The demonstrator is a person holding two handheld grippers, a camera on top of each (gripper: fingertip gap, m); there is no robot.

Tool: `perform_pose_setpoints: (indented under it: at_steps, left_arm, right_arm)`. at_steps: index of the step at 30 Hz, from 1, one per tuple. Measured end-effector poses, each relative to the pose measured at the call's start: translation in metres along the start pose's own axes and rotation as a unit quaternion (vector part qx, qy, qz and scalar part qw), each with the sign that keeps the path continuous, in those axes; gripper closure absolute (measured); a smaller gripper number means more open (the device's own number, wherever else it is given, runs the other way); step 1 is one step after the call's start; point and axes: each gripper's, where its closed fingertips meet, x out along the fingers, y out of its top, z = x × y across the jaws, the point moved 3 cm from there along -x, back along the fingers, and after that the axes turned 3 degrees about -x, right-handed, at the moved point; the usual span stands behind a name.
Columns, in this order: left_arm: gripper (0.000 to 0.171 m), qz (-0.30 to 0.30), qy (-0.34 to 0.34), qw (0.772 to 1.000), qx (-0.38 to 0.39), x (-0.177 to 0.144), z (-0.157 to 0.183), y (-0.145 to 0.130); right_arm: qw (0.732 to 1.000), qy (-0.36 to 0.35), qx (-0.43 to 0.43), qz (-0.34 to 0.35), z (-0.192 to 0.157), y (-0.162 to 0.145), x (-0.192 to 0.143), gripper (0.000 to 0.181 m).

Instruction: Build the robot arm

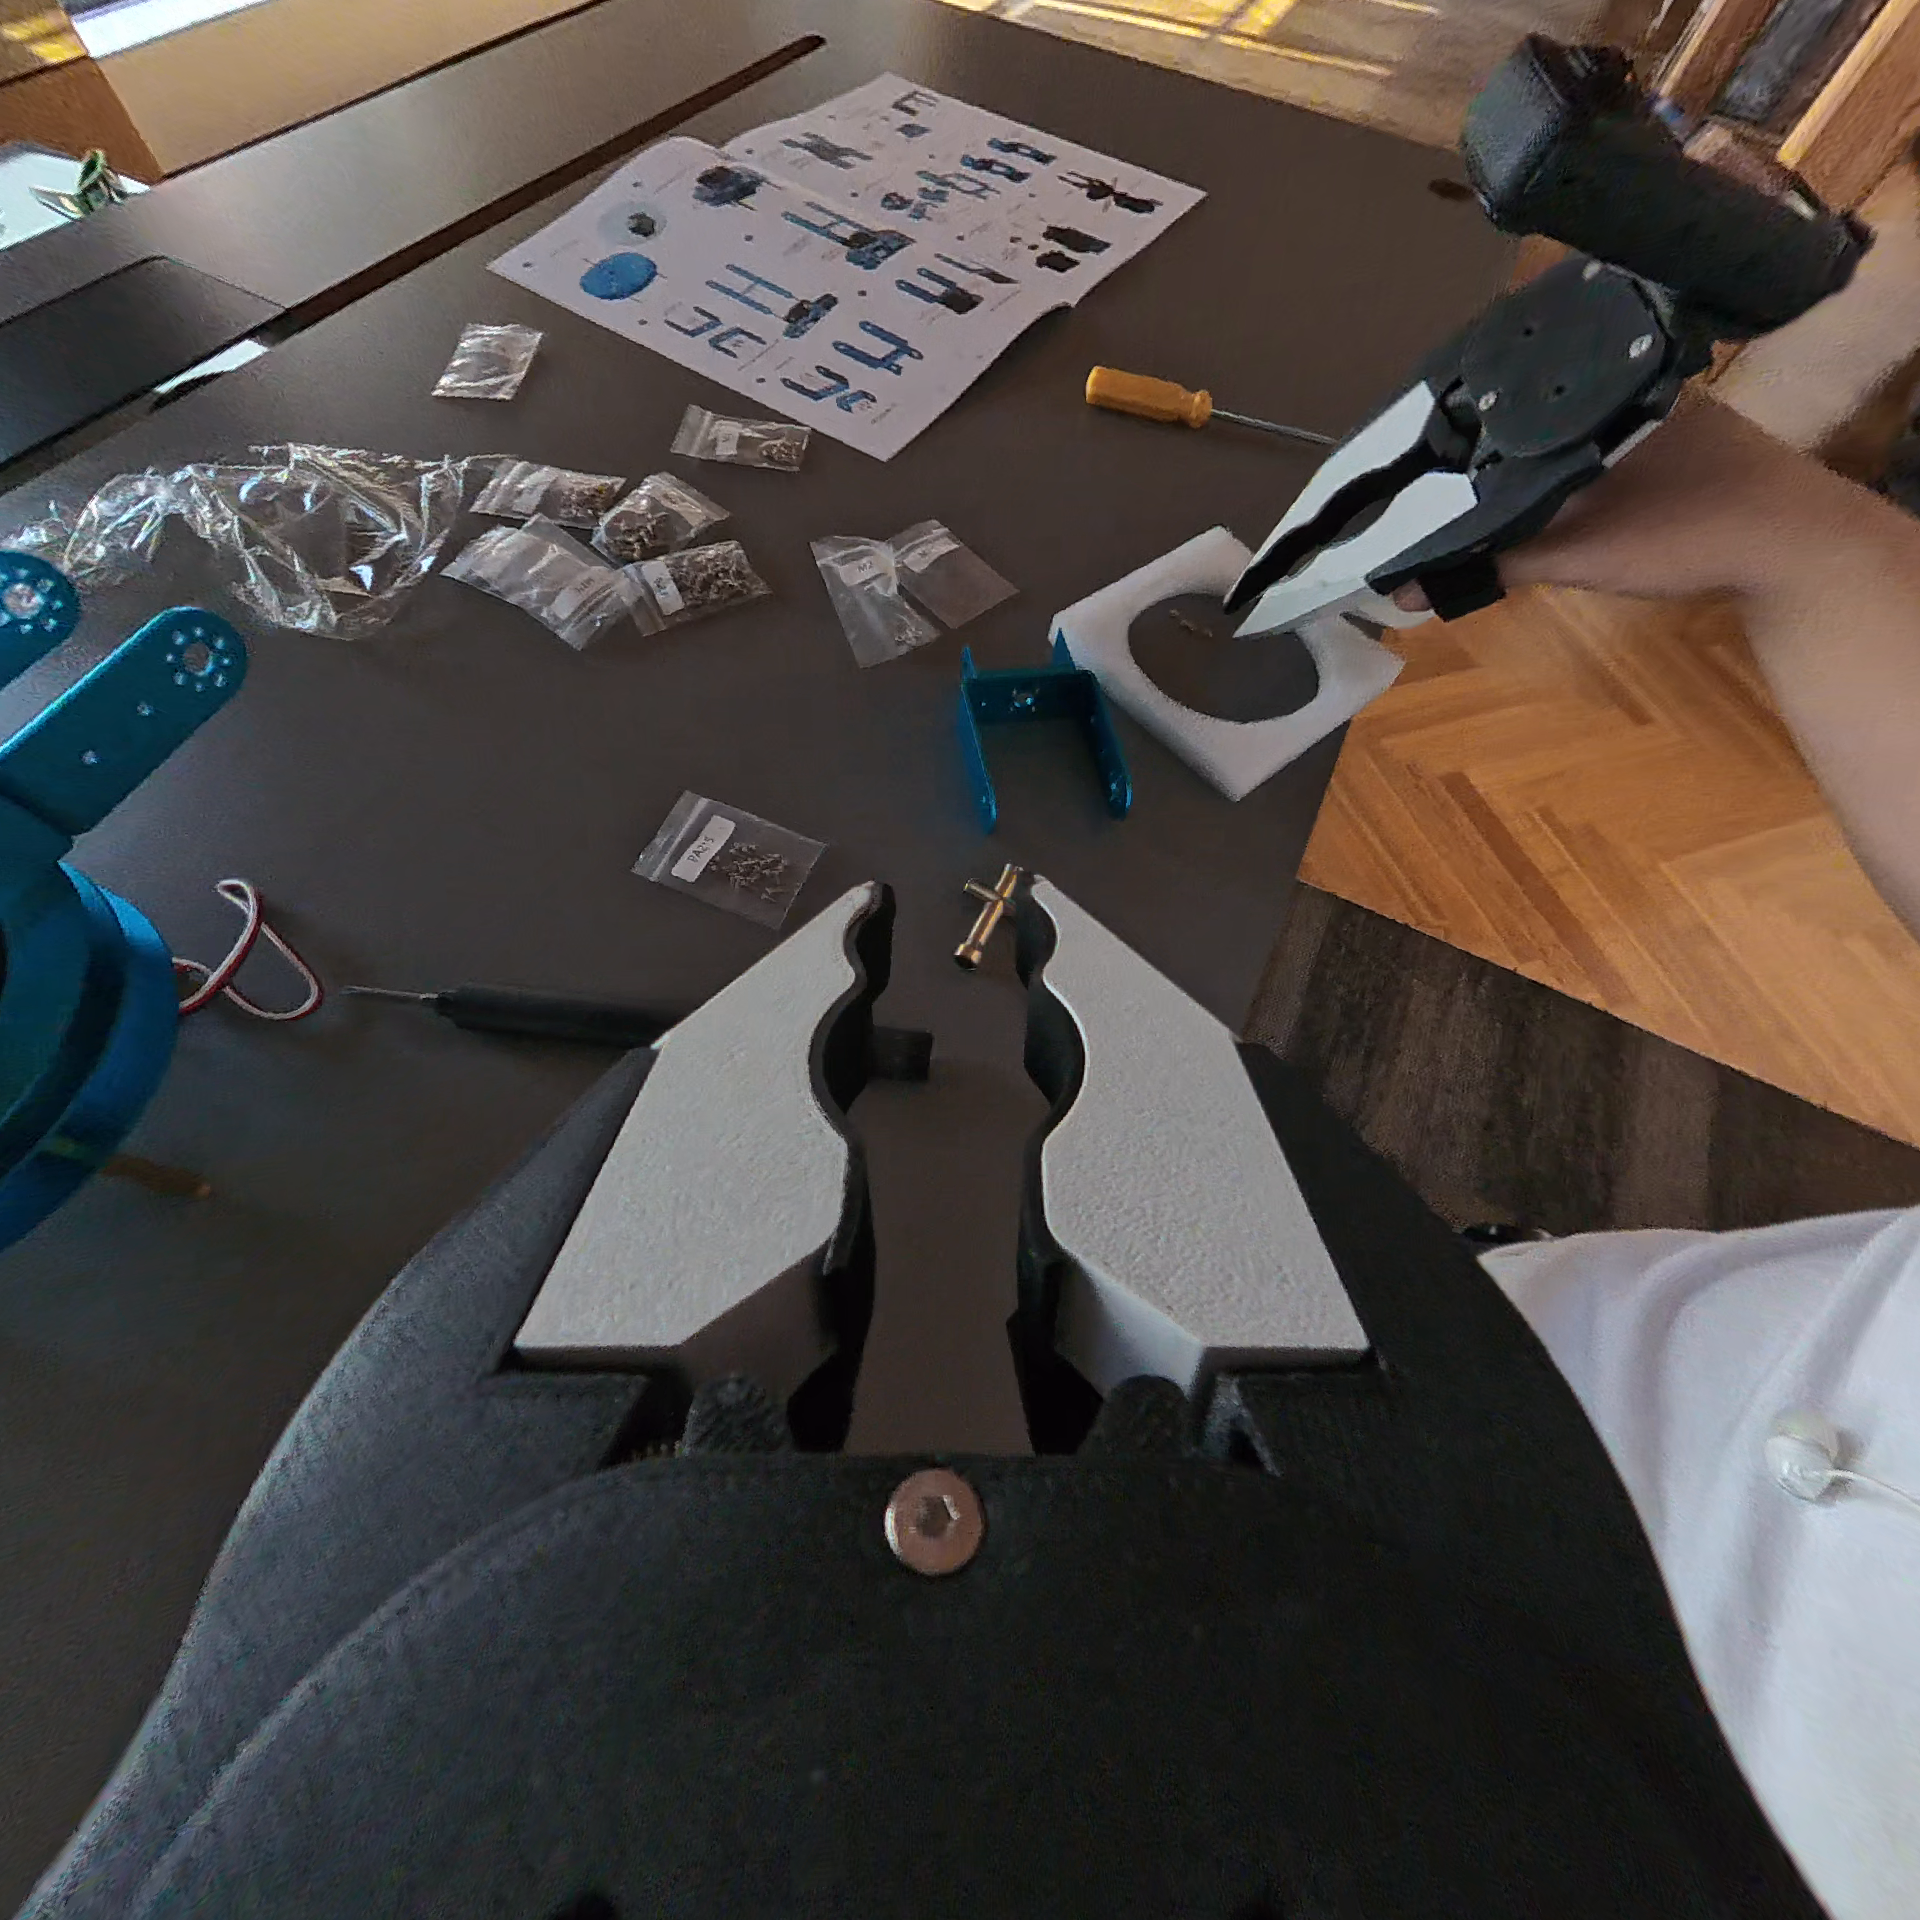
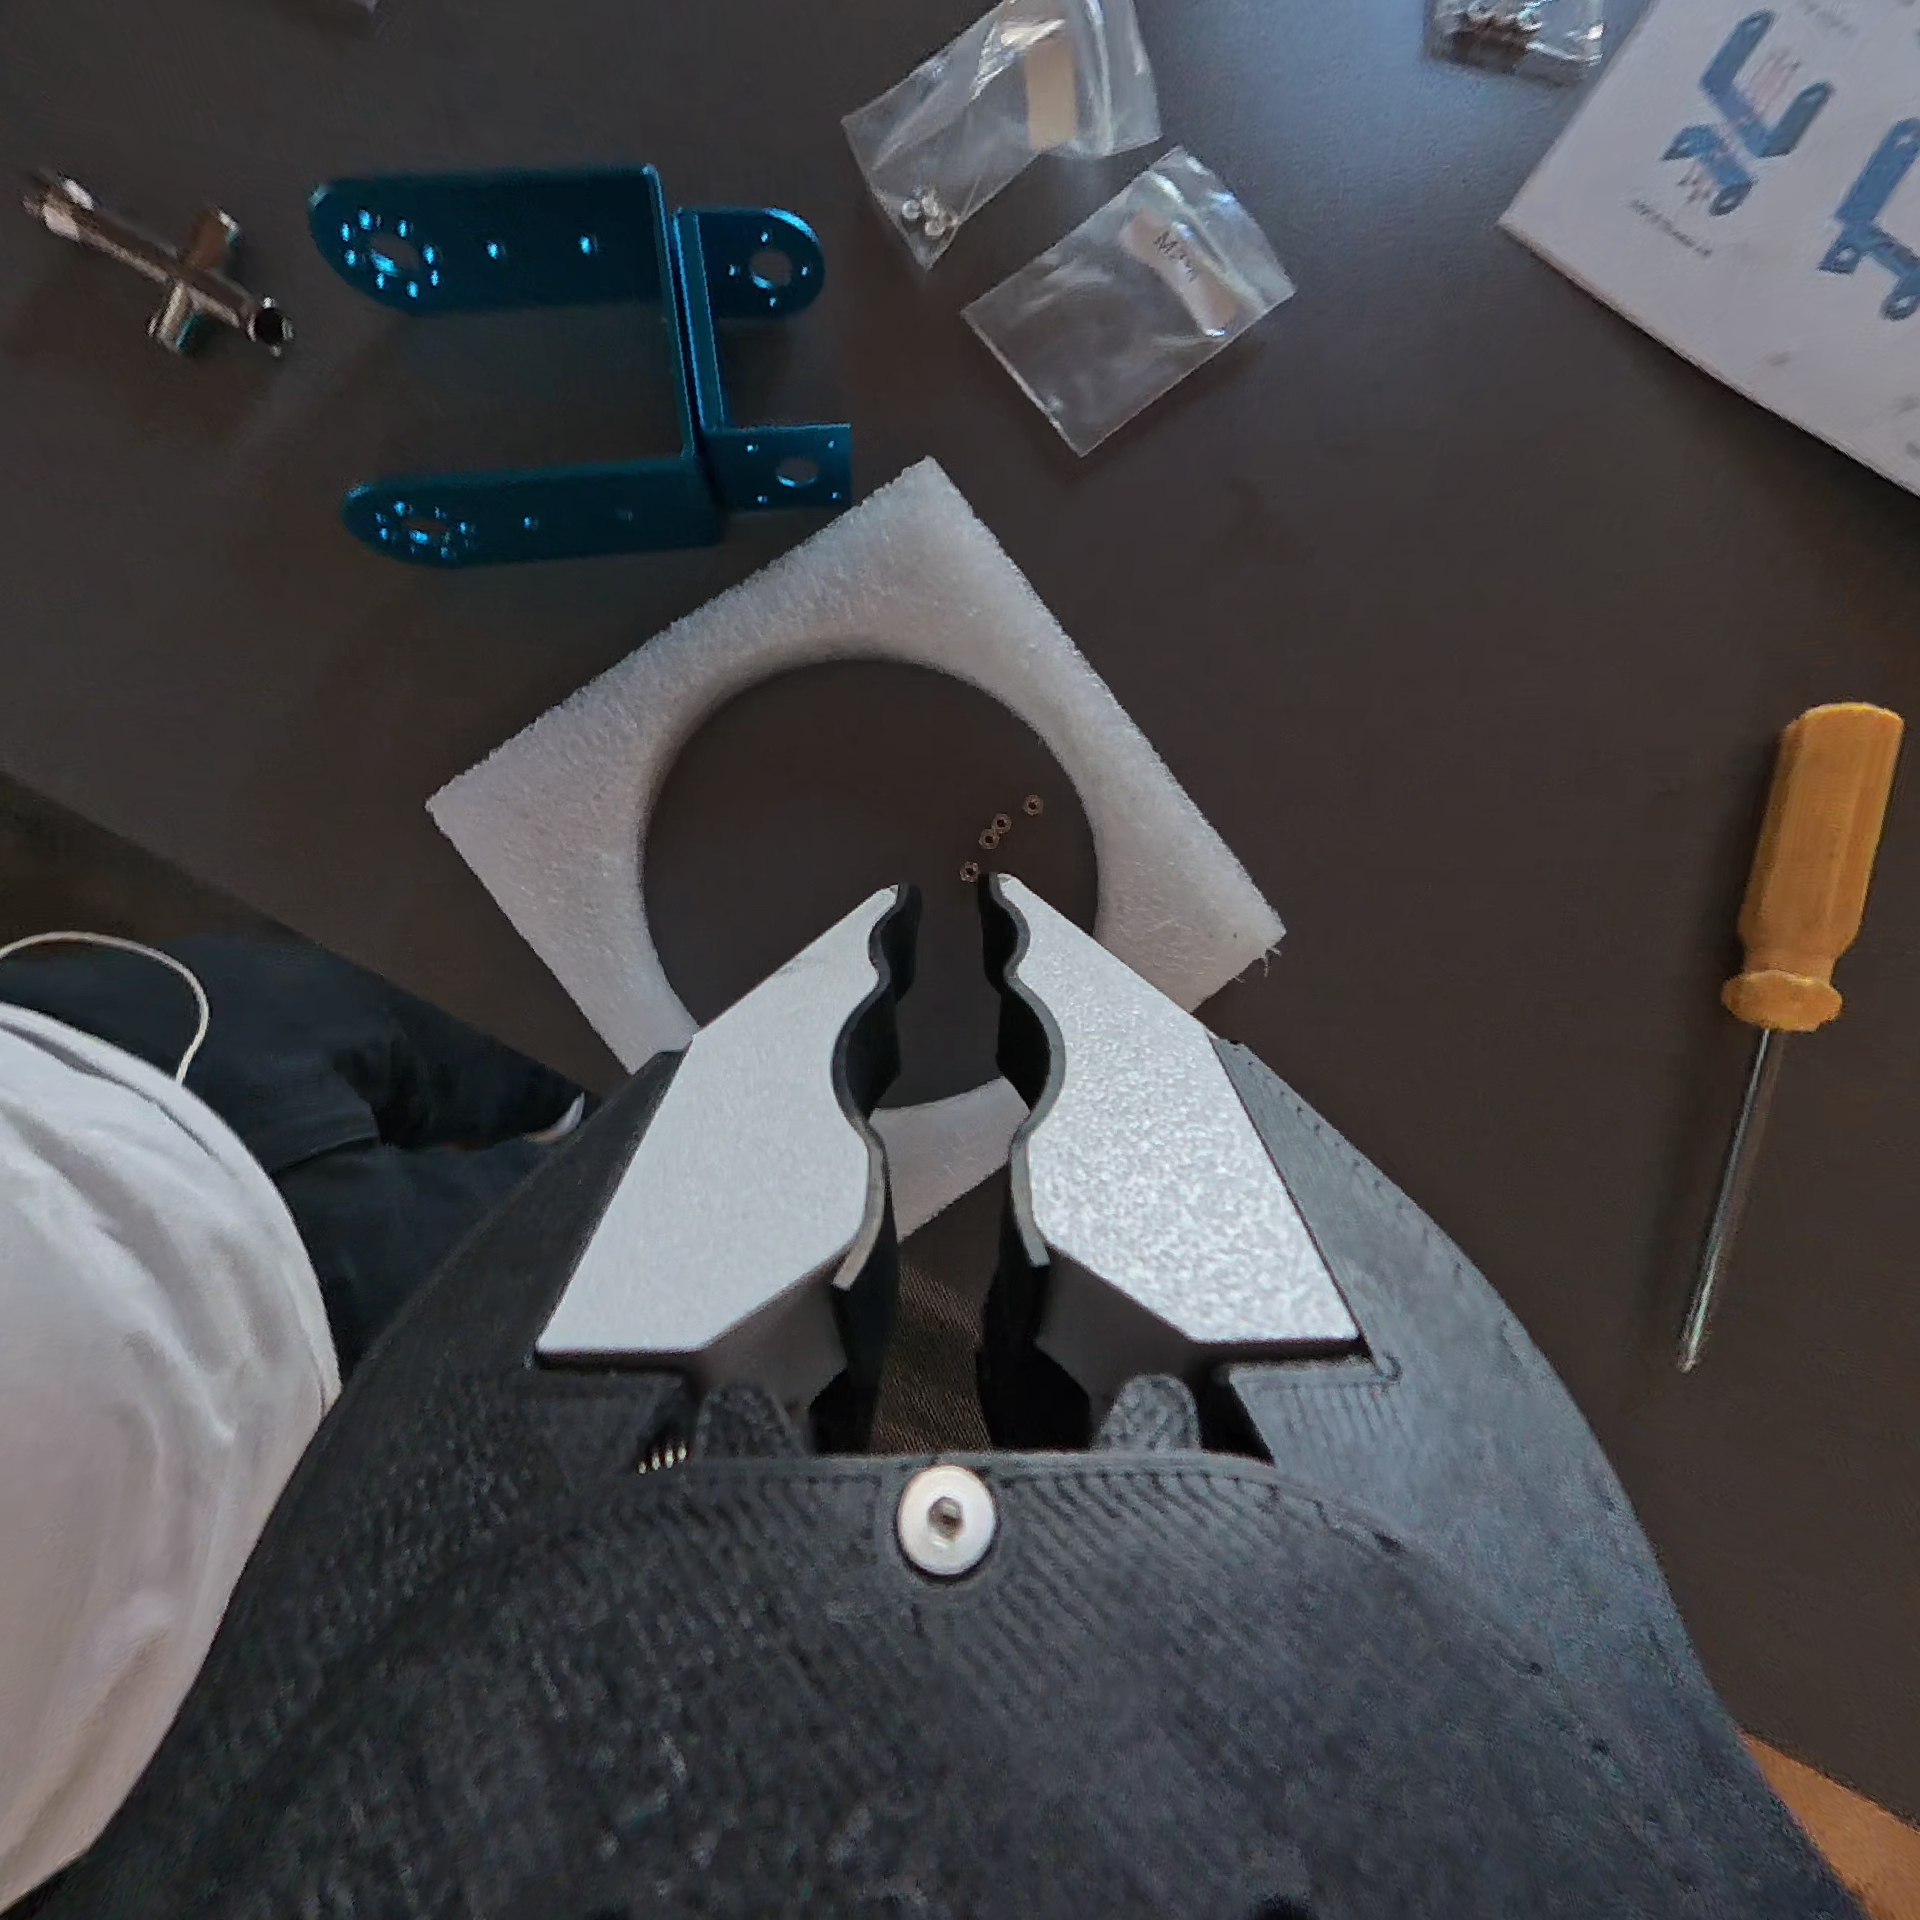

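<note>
My right gripper [image 2: 948,896] is open with a narrow gap and empty, its tips inside the round hole of a white foam square [image 2: 914,582], just short of several tiny nuts [image 2: 1000,826] on the dark table. It also shows in the left wrist view [image 1: 1242,613] over the foam square [image 1: 1262,743]. My left gripper [image 1: 961,899] is open and empty above the table, its right fingertip next to a metal cross wrench [image 1: 982,914]. A blue metal U-bracket [image 1: 1039,712] stands beside the foam; it also shows in the right wrist view [image 2: 582,353].
A yellow-handled screwdriver [image 2: 1797,914], small clear bags of hardware [image 1: 623,540], a printed instruction sheet [image 1: 862,249], a black screwdriver [image 1: 540,1013] and a blue assembly [image 1: 73,935] with red-white wires lie on the dark table [image 1: 468,790]. The table edge and wood floor [image 1: 1610,810] are at right. The grippers' ends are close to 30 centimeters from one another. The white foam square [image 2: 914,582] lies some 6 centimeters from my right tips, 25 centimeters from my left tips. Seen from the left wrist view [image 1: 1100,631] as well. The blue metal U-bracket [image 1: 1039,712] sits 10 centimeters or so from the ends of my right fingers.
</note>
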Motion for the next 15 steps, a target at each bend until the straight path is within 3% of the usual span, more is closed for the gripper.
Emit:
perform_pose_setpoints:
  at_steps: [3,7,11,15]
  left_arm:
    - [0.150,-0.018,-0.015,1.000,0.020,0.015,0.002,0.004]
    - [0.147,-0.045,-0.094,0.994,0.045,0.050,0.004,0.024]
    - [0.148,-0.069,-0.141,0.983,0.099,0.082,-0.008,0.047]
    - [0.149,-0.056,-0.205,0.970,0.114,0.099,-0.019,0.074]
  right_arm:
    - [0.998,0.019,-0.029,-0.051,0.003,-0.004,-0.001,0.170]
    - [0.988,0.032,-0.074,-0.130,0.008,-0.009,-0.005,0.170]
    - [0.987,0.014,-0.063,-0.148,0.012,-0.006,-0.006,0.170]
    - [0.991,-0.021,-0.006,-0.132,0.005,-0.003,-0.011,0.167]
